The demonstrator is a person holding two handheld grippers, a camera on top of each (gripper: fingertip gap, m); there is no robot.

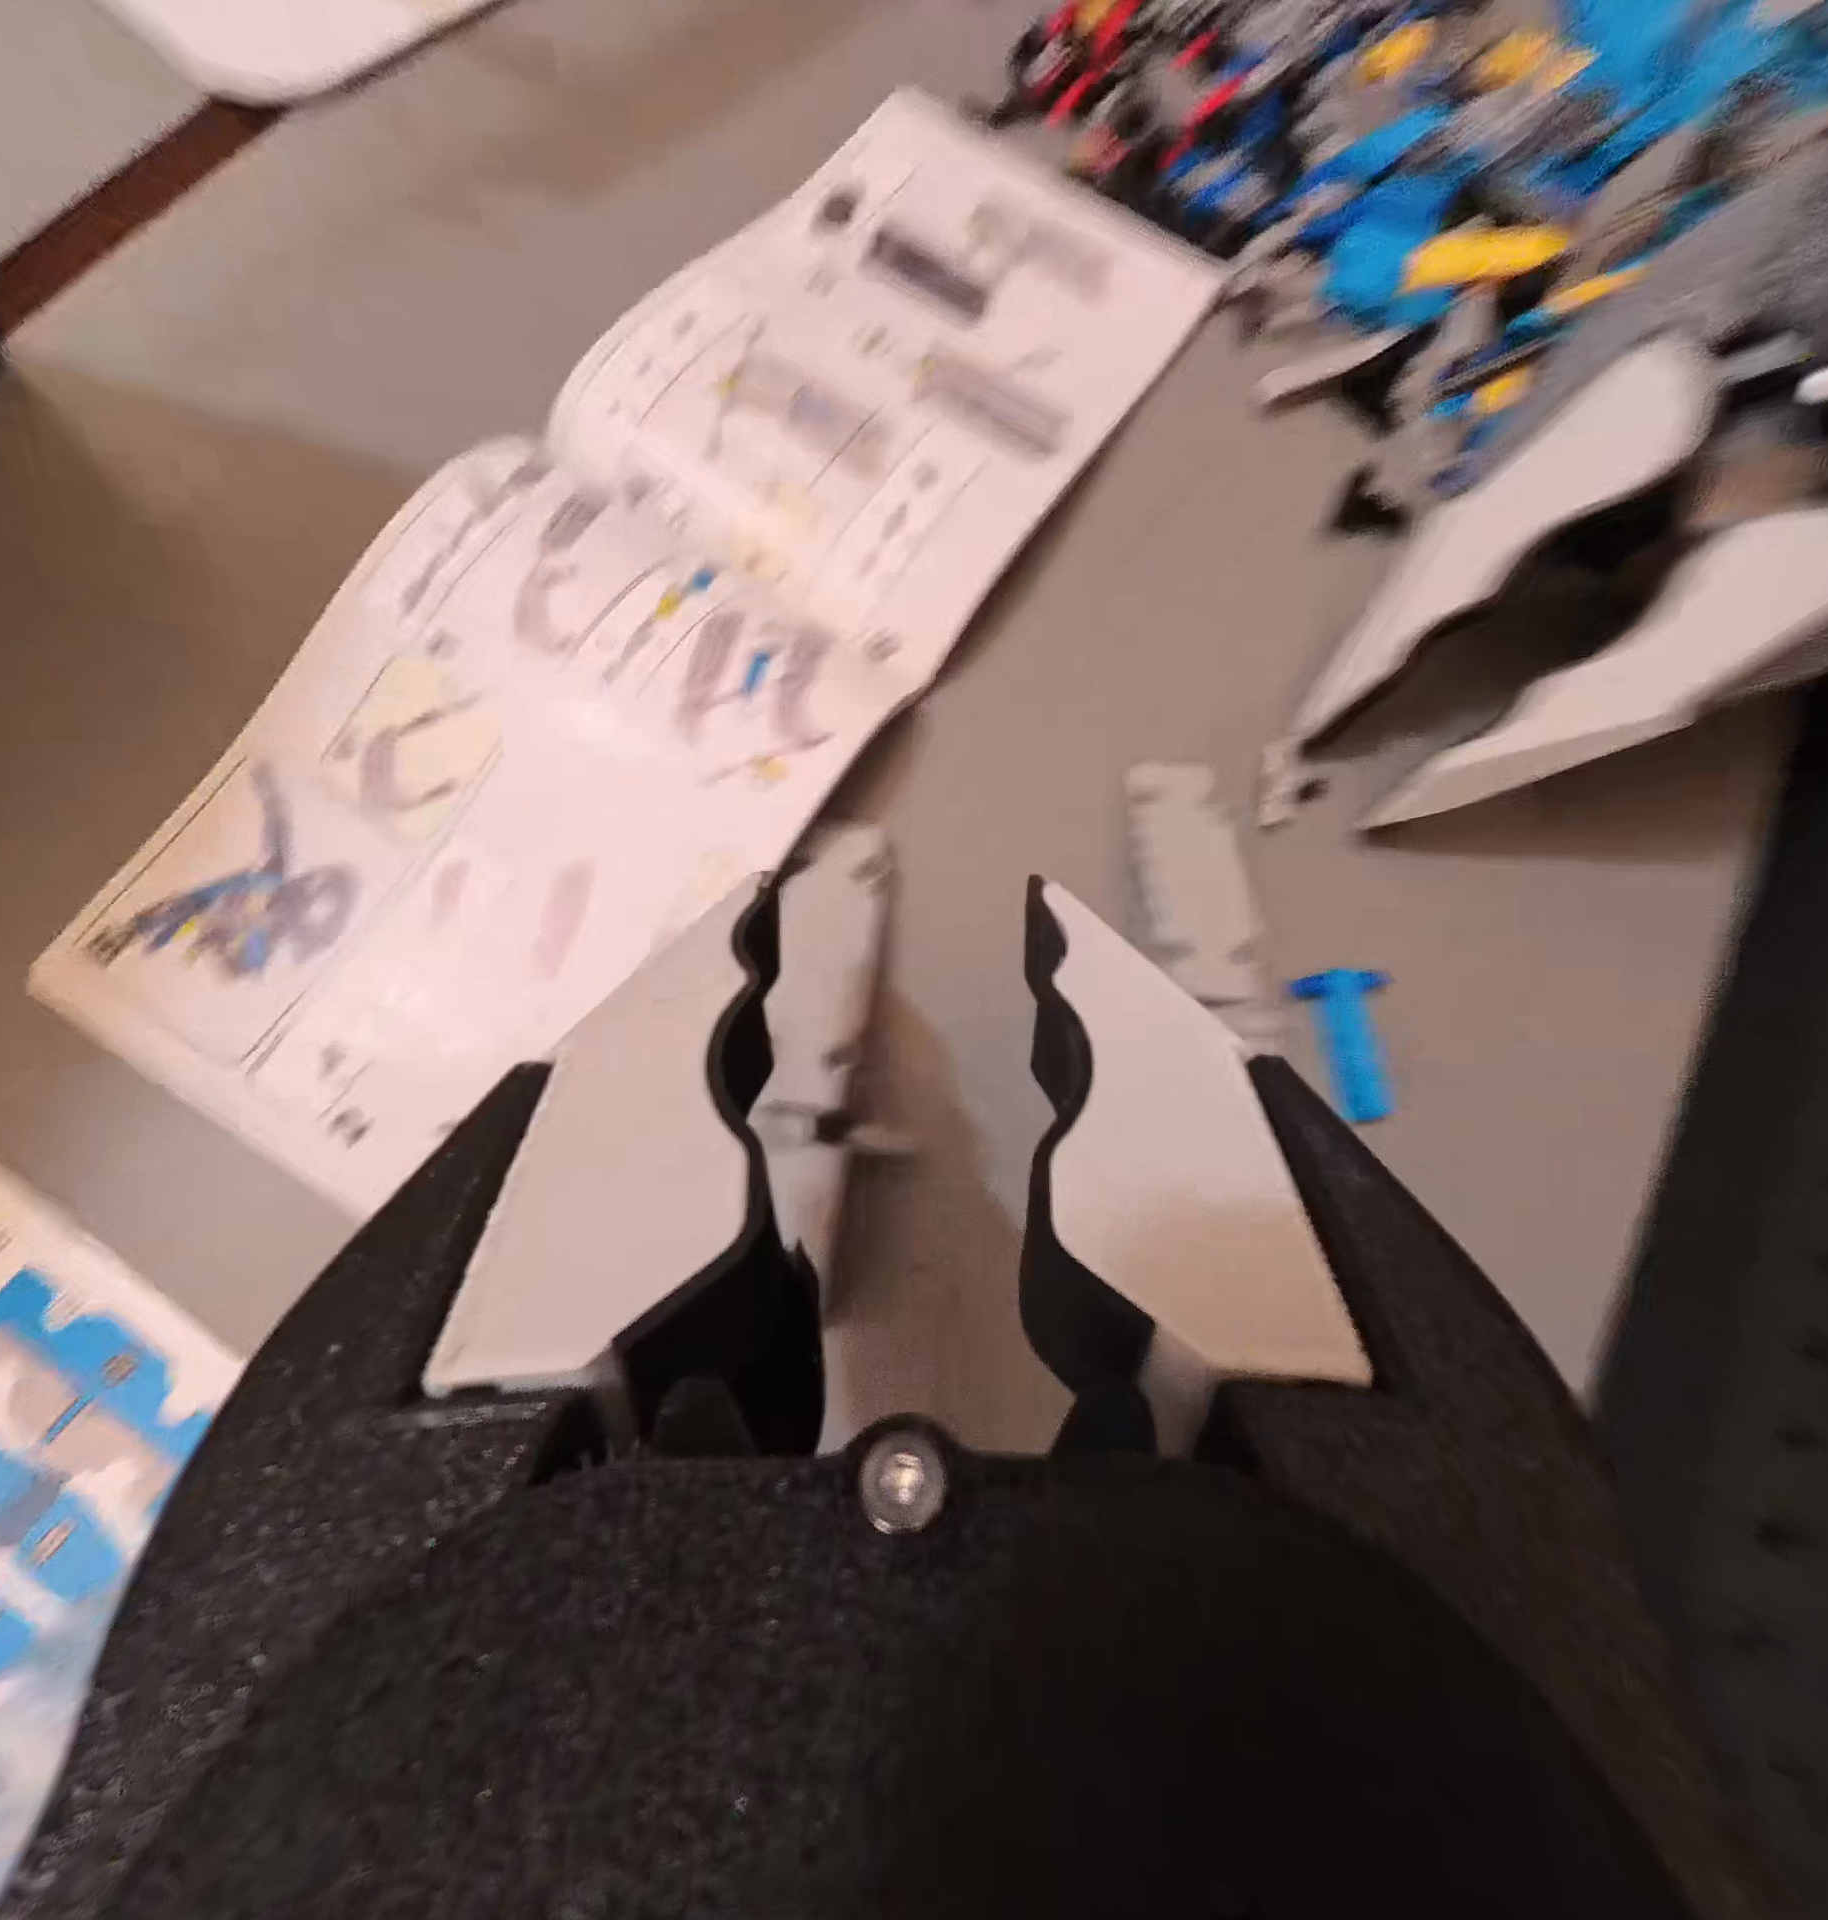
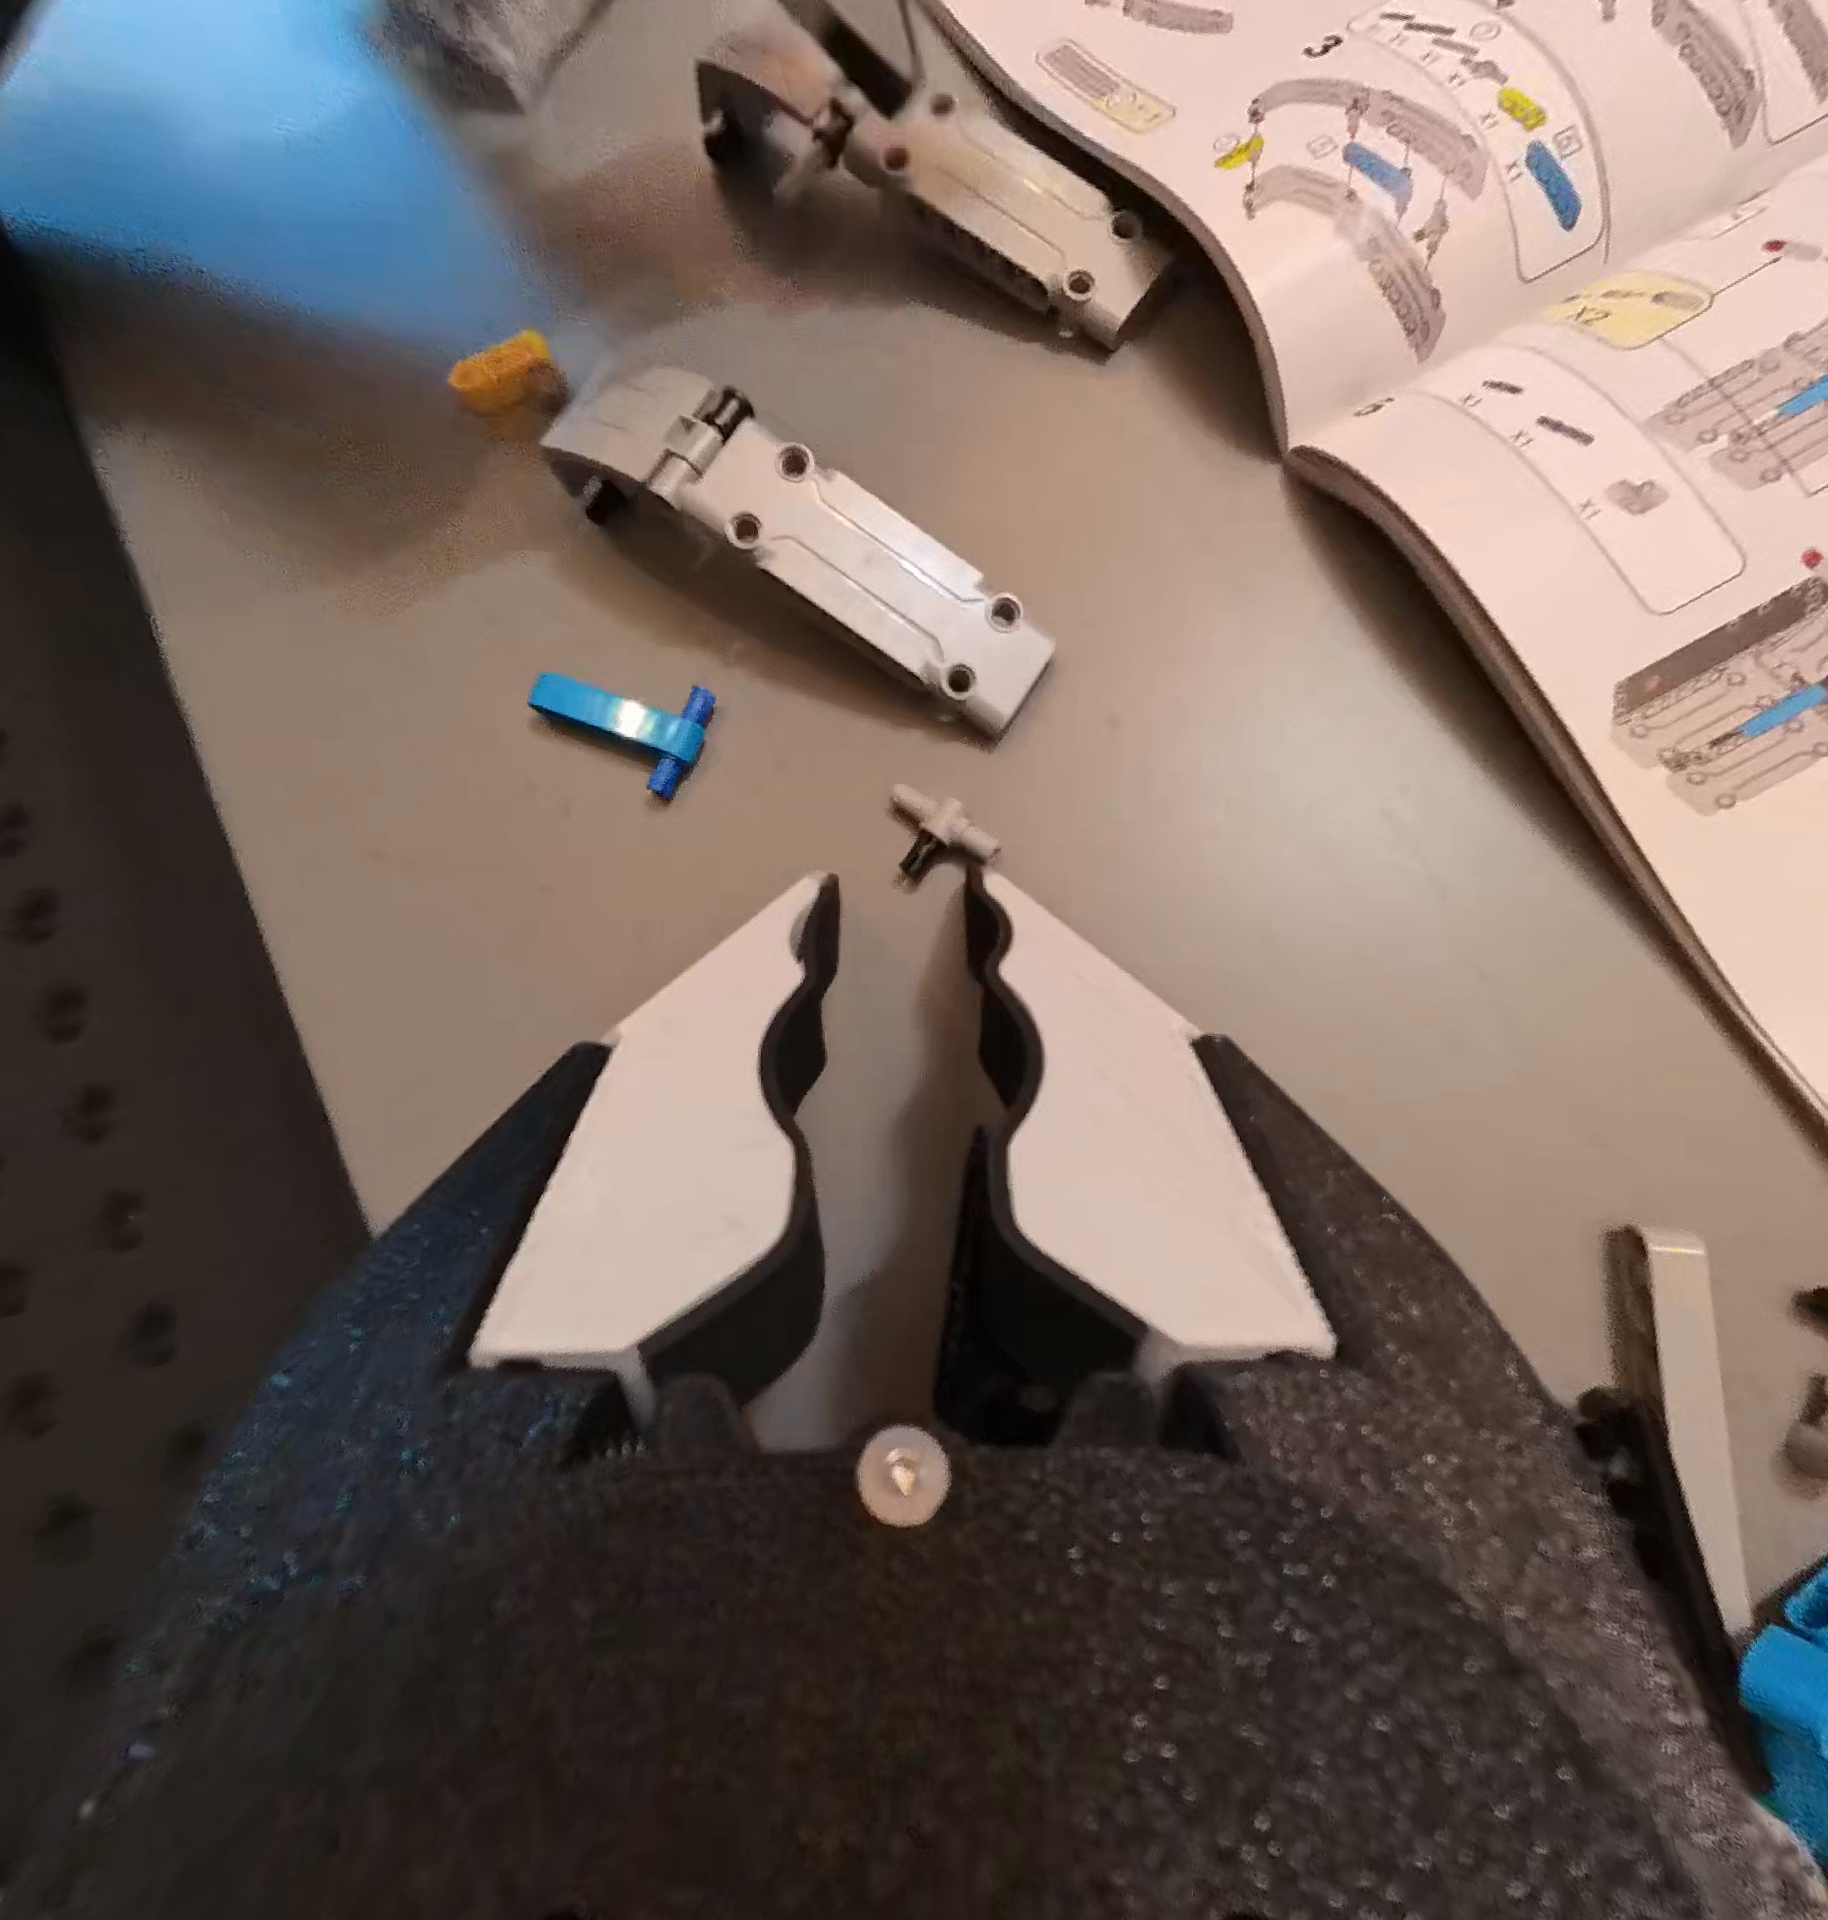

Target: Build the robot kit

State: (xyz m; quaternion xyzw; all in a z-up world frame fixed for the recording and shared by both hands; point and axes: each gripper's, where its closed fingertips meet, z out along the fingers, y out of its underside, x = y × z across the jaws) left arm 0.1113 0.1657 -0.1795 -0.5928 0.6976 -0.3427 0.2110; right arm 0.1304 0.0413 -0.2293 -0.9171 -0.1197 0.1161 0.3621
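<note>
Grey tabletop [image 2: 1253, 831] strewn with building-toy parts beside an open instruction booklet [image 2: 1616, 468]. Right gripper [image 2: 899, 883] comes in low, jaws slightly apart and empty, tips just short of a tiny grey connector pin [image 2: 941, 826], which looks light, rigid and best pinched across its shaft. Left gripper [image 1: 899, 894] hovers, tilted down with jaws apart, over a grey panel piece [image 1: 837, 997]; the view is blurred.

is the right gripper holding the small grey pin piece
No: the right gripper is open with nothing between its fingers, and the small grey pin piece lies on the table just beyond its tips.
</note>
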